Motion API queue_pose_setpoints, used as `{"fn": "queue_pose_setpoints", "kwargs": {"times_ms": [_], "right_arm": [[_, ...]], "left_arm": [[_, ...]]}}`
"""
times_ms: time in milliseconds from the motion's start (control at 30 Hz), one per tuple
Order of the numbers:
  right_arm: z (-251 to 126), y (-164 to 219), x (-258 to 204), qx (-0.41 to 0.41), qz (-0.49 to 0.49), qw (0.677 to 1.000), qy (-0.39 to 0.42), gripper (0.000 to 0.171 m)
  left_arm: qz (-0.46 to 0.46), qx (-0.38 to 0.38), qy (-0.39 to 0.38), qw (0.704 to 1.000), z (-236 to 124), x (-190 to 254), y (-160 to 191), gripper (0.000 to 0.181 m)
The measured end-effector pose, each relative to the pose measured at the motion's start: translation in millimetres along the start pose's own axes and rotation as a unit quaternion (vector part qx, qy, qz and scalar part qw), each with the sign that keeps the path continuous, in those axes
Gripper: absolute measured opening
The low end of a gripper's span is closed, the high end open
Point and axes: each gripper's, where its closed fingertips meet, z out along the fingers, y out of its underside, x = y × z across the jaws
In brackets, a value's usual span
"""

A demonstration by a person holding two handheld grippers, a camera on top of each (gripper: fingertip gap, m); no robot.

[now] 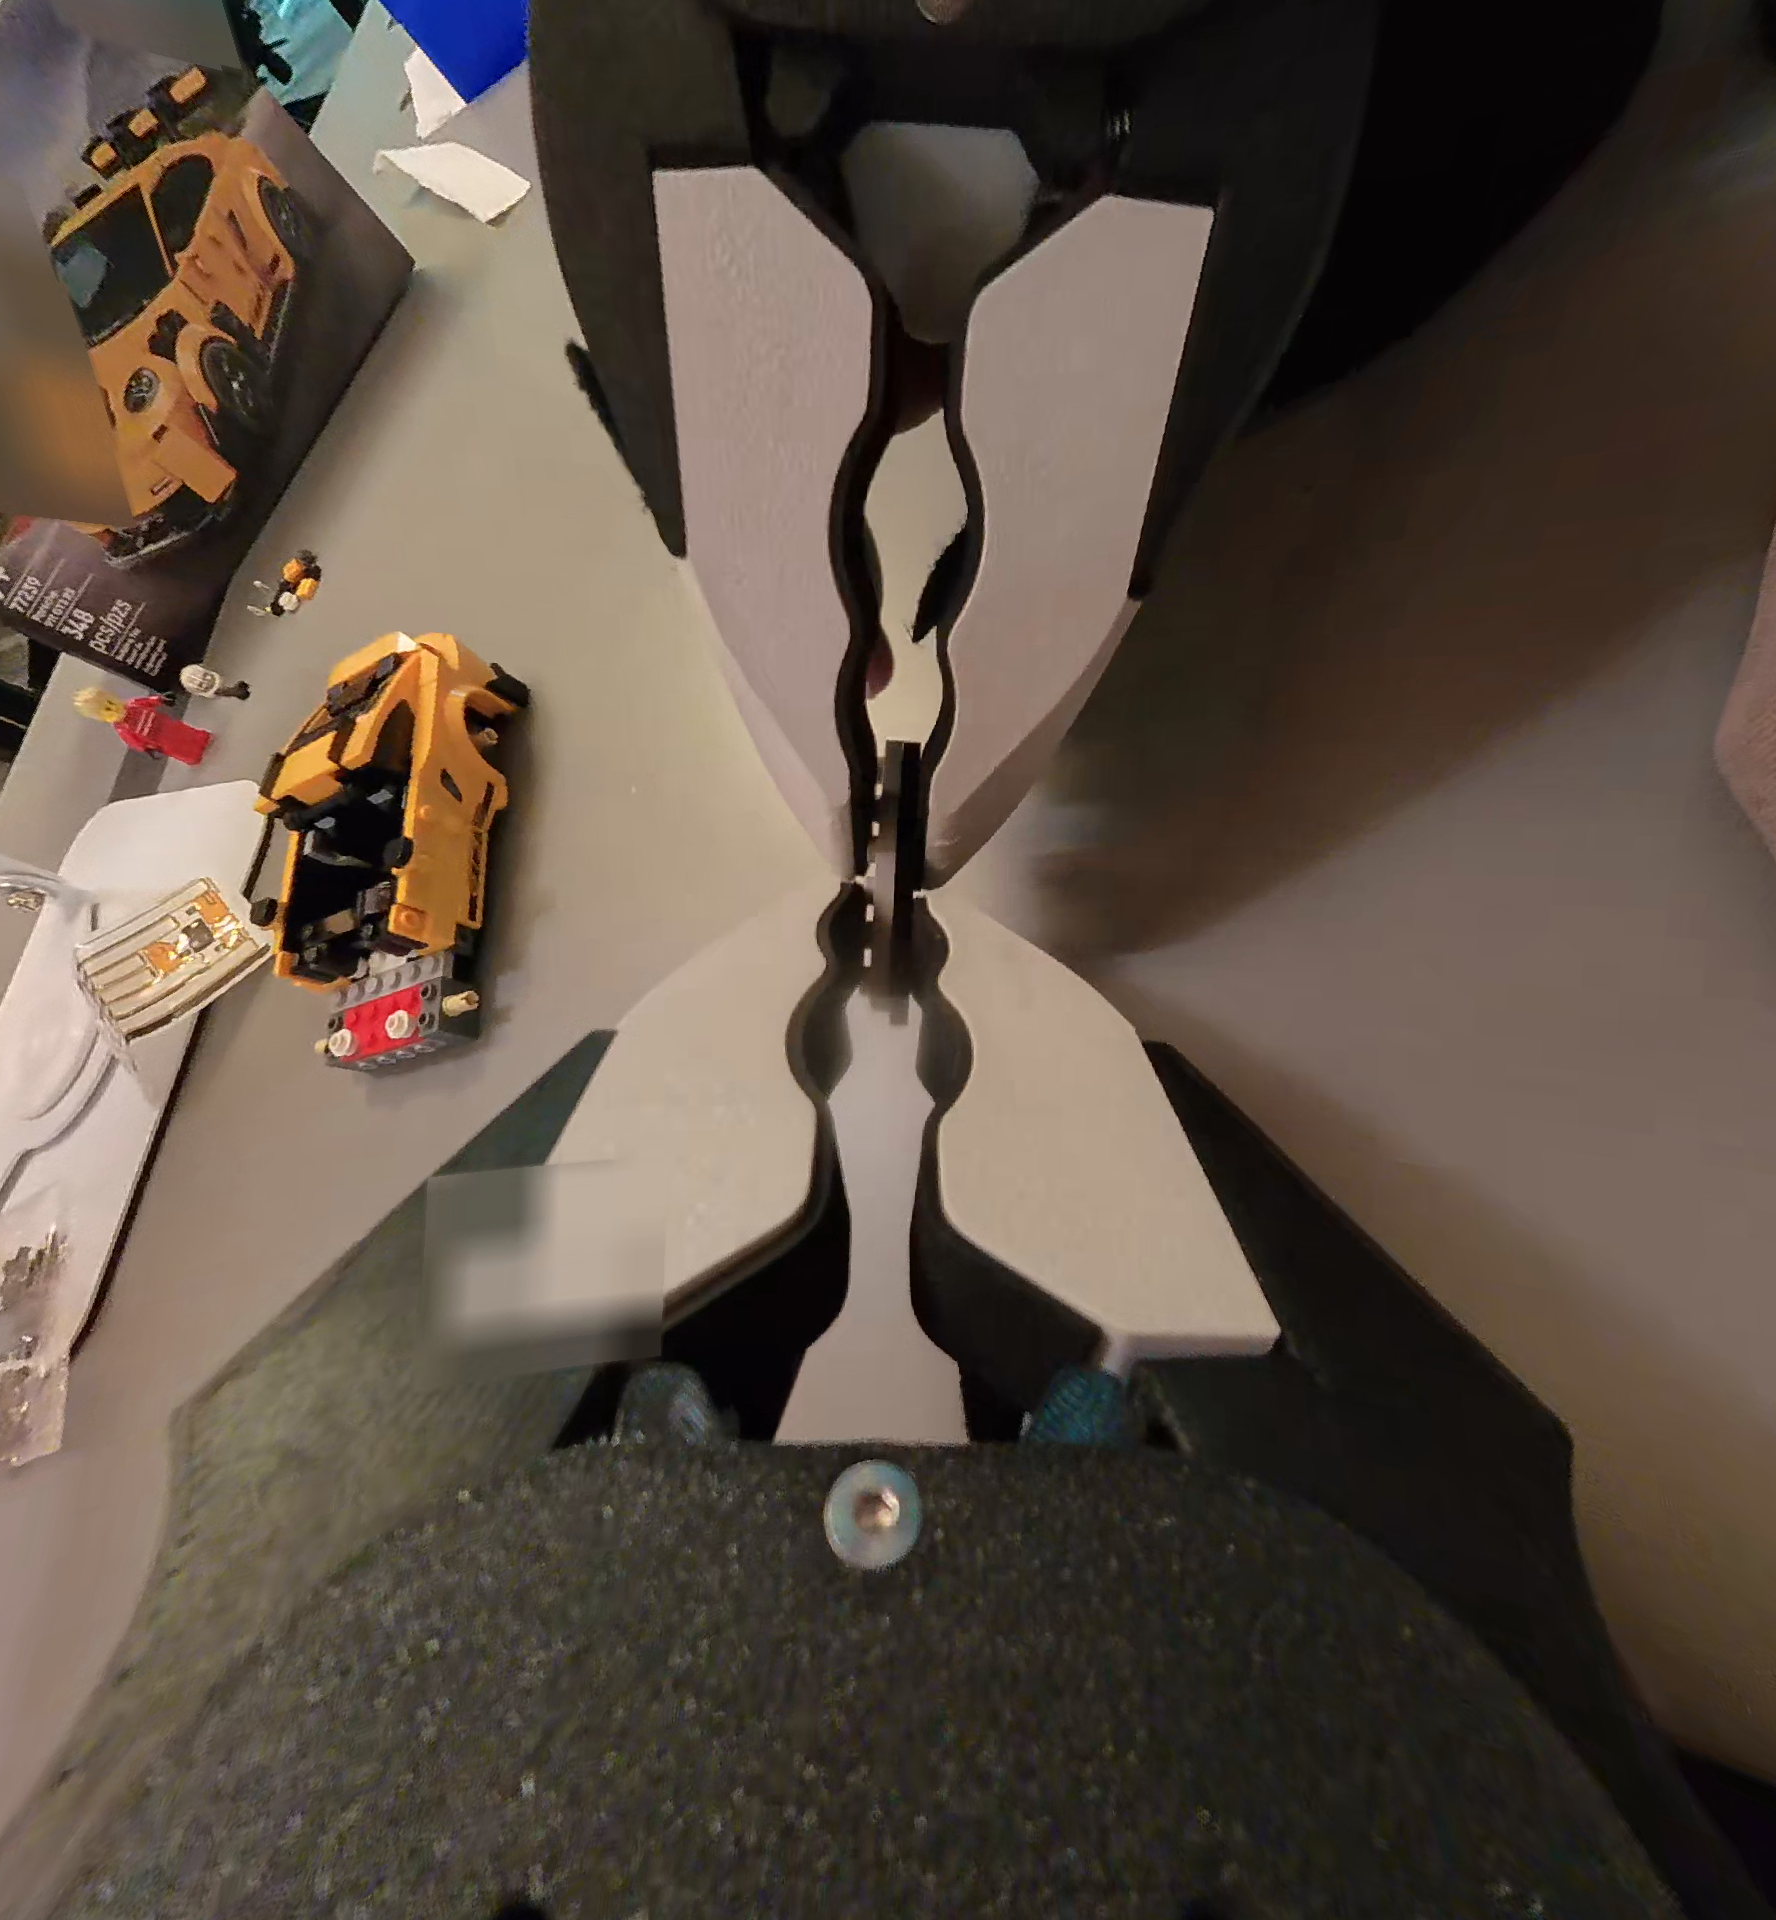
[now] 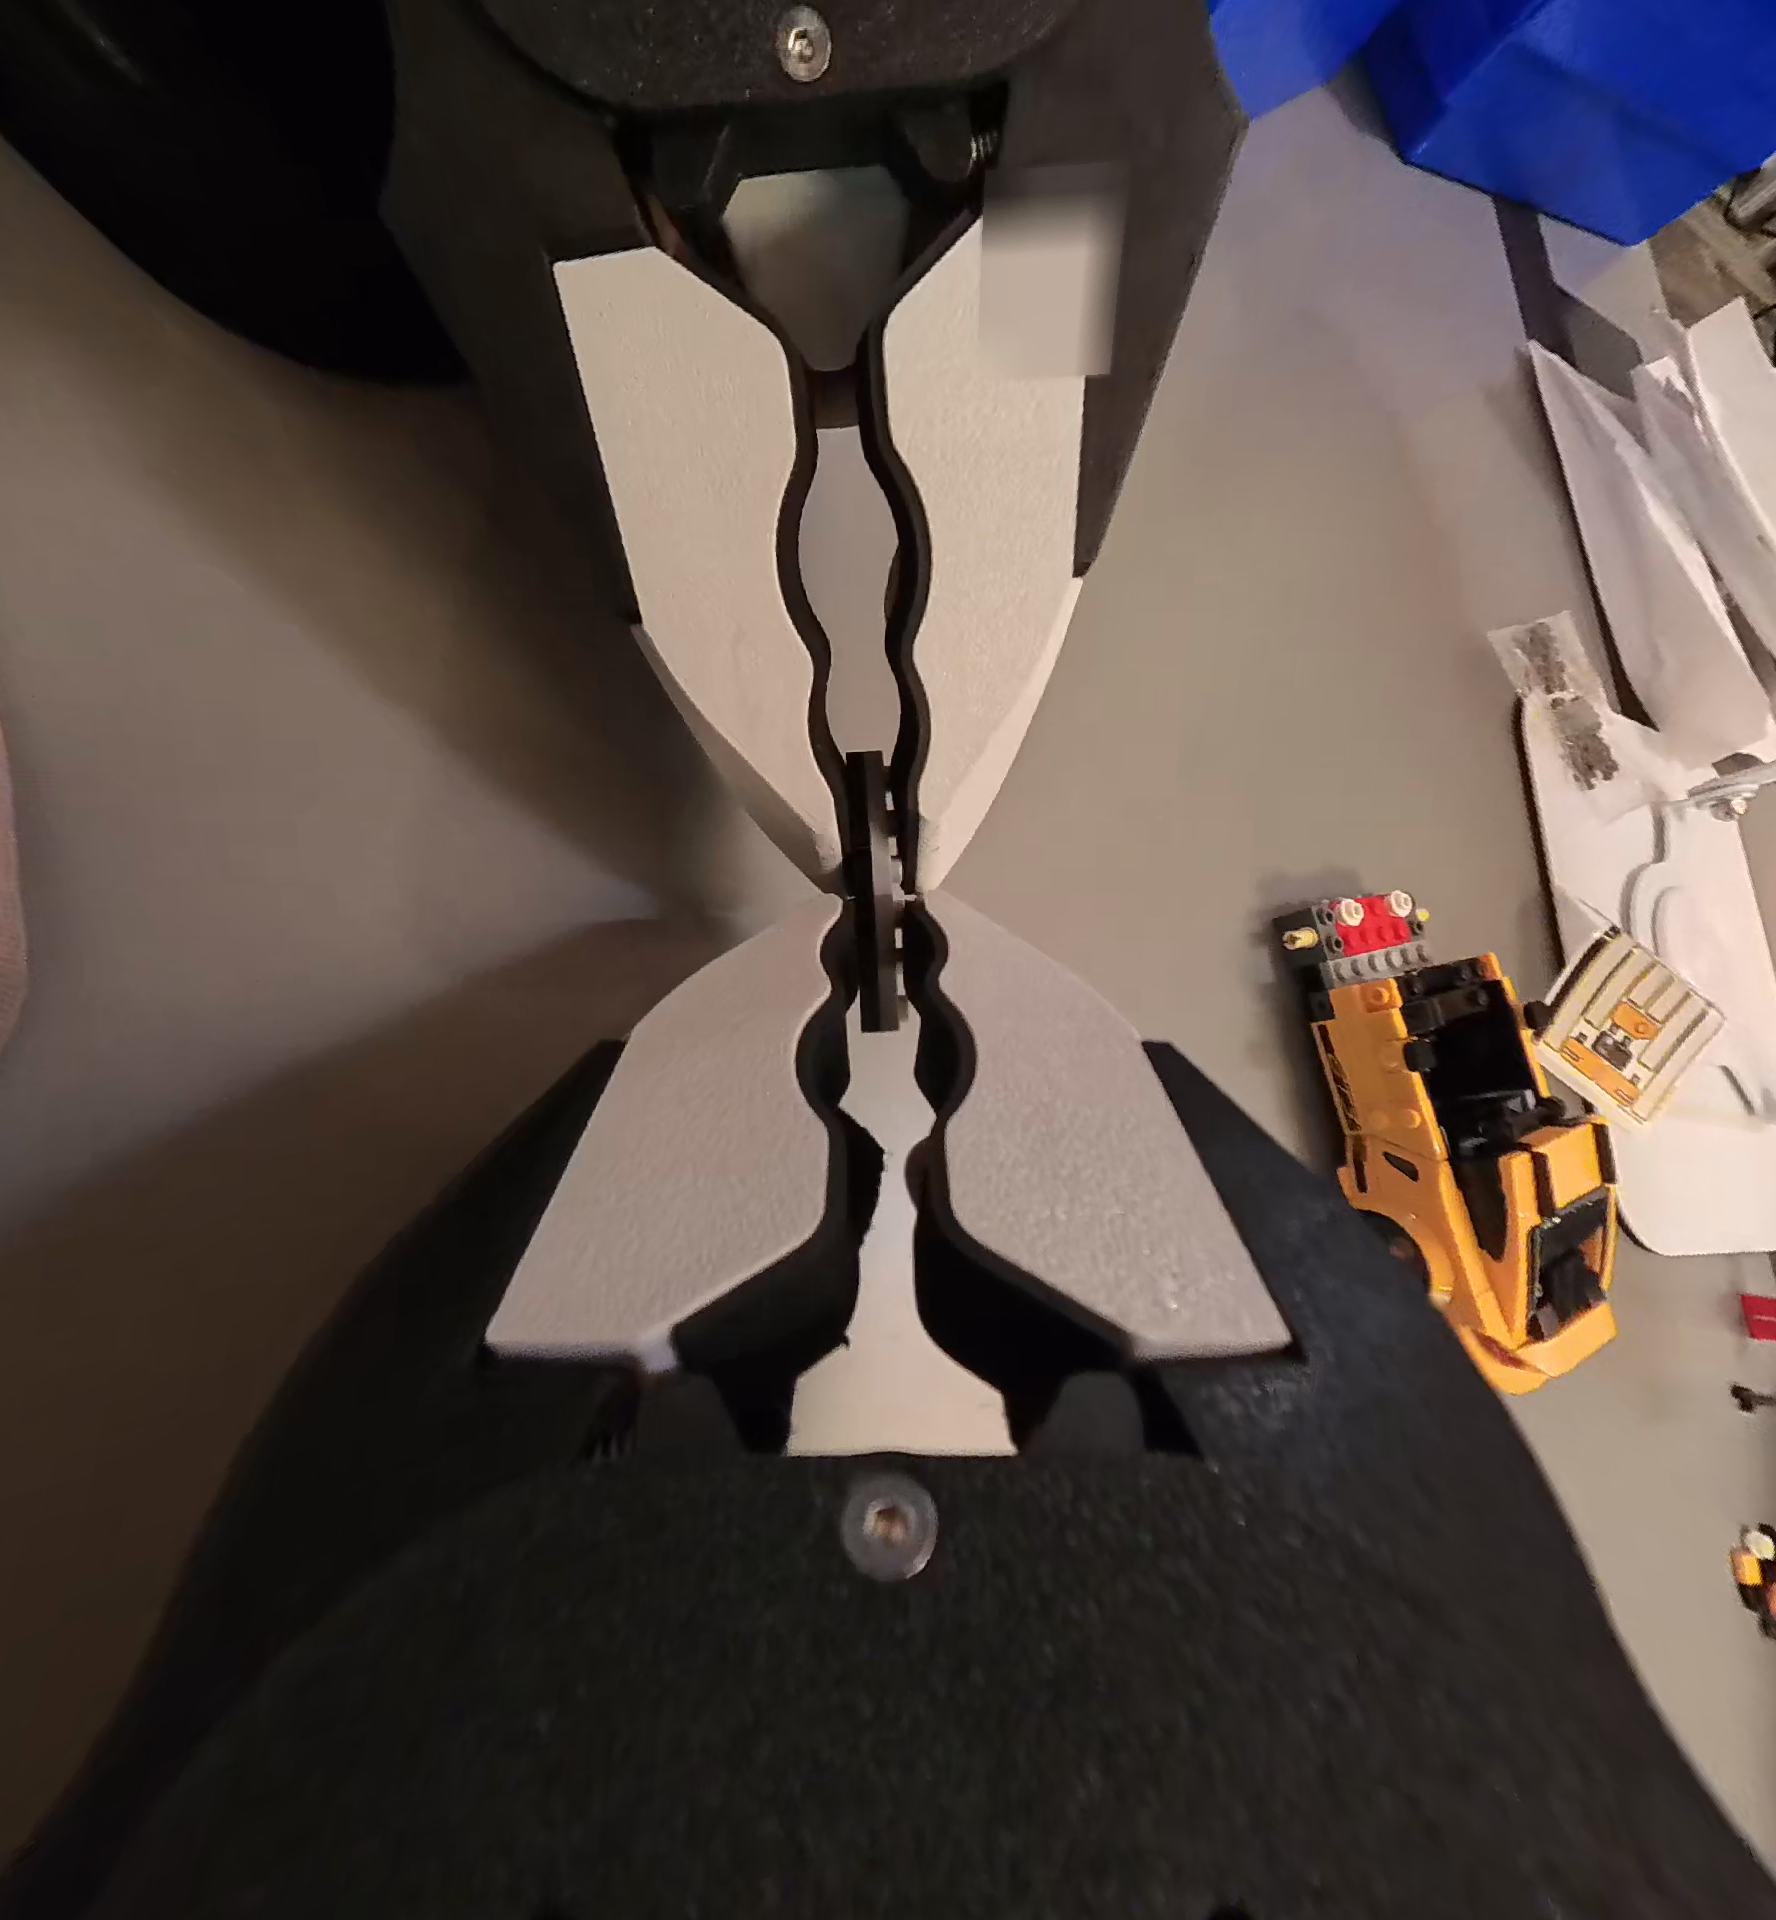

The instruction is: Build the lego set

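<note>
At frame centre, the left tongs (image 1: 886, 894) and right tongs (image 2: 876, 899) meet tip to tip, both clenched on one black plate (image 1: 896, 862). The orange car (image 1: 385, 821) sits on the bench (image 1: 572, 582), left.

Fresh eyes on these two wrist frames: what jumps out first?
Dead centre, the left gripper and right gripper meet tip to tip, both clamped on one thin black plate held edge-on between them. Off to the side on the grey table sits the half-built orange car, with the set's box beyond it in the left wrist view.
</note>
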Motion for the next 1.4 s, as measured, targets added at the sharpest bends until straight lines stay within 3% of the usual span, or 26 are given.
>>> {"fn": "queue_pose_setpoints", "kwargs": {"times_ms": [933, 1400], "right_arm": [[-6.6, 3.4, -5.6, 0.010, 0.024, 0.999, -0.026, 0.008], [-3.9, 6.0, -9.3, 0.024, 0.088, 0.993, -0.069, 0.008]], "left_arm": [[-0.056, 0.039, 0.056, 0.996, -2.9, 7.7, -6.6, 0.009], [-0.098, 0.059, 0.098, 0.989, -1.3, 13.6, -8.5, 0.008]]}}
